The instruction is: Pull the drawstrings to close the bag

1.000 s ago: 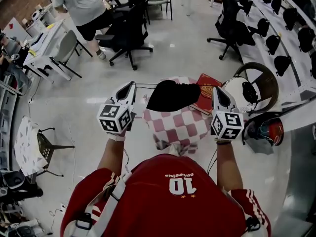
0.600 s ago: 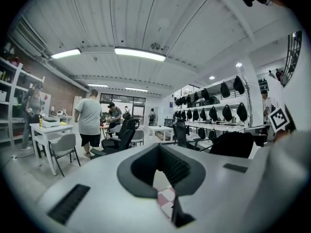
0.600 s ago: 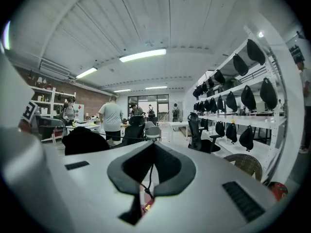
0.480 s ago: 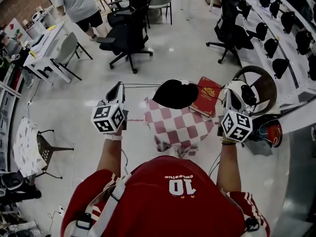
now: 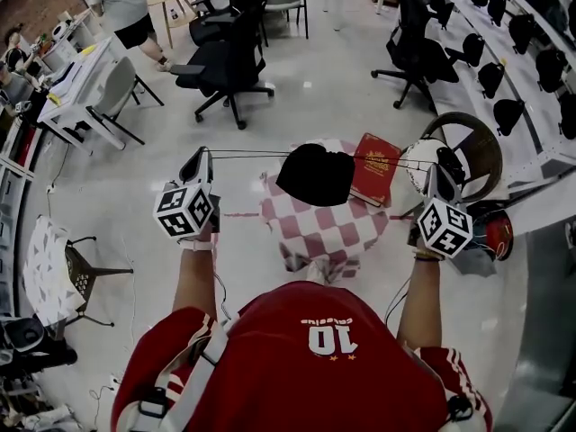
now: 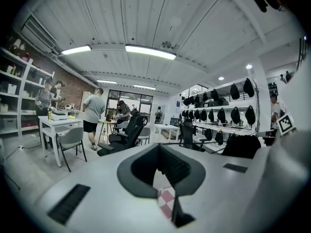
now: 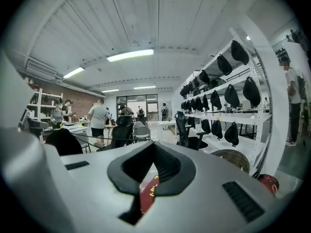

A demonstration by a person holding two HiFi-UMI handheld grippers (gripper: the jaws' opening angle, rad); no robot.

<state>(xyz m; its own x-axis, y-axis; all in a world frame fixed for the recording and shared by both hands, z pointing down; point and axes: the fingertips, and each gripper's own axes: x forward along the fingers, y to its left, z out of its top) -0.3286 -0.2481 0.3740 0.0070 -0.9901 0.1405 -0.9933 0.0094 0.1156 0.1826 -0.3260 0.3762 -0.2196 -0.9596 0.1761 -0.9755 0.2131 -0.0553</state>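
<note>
Two things have changed over the last second. Above the checked table (image 5: 324,232), the bag (image 5: 315,175) looks more bunched. The left gripper (image 5: 200,156) and right gripper (image 5: 438,173), each clamped shut on a drawstring (image 5: 247,156), have spread wider, so the cords run taut. Closing seems nearly done.

Floor (image 5: 315,88): pale, glossy grey, all round the counter (image 5: 324,228).
Chairs: black swivel chair (image 5: 229,61) beyond the counter's left side; another (image 5: 418,48) beyond its right.
Desk (image 5: 76,79): white, far left of the counter, grey chair (image 5: 117,90) beside it.
Shelving (image 7: 265,96): white, hung with black bags (image 7: 250,91), right of the counter.
Ceiling (image 6: 160,18): white panels, strip lights (image 6: 150,51).
Far wall: brick (image 6: 73,89), dark-framed windows (image 6: 129,98).
</note>
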